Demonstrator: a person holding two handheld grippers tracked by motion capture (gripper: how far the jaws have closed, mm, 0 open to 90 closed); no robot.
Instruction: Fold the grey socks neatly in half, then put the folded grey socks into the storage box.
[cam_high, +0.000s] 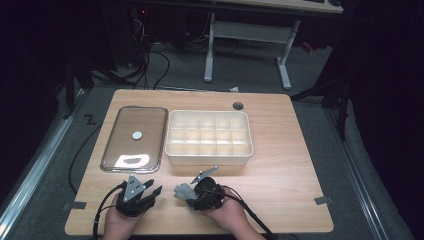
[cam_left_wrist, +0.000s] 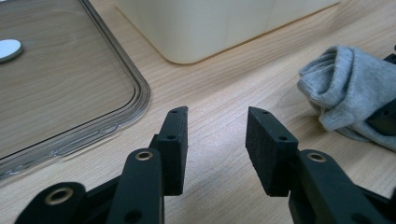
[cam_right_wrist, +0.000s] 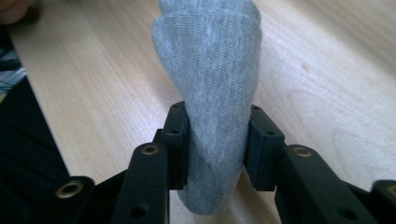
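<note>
Right gripper (cam_right_wrist: 217, 154) is clamped on a folded grey sock (cam_right_wrist: 210, 93), jaws pressed against both sides of the cloth; the sock sits at the near edge of the table (cam_high: 280, 165), near-centre, pointing left toward the other hand. Left gripper (cam_high: 150, 194) rests just left of it, jaws parted and holding nothing, sock (cam_left_wrist: 345, 88) close off its right. Far of both stands the white divided bin (cam_high: 209, 158), cells apparently empty; the clear lid (cam_high: 112, 145) lies flat to its left. Judged step: sock grasped, not yet stowed. Next move calls for lifting it clear of the rim and lowering it into one cell without unrolling.
</note>
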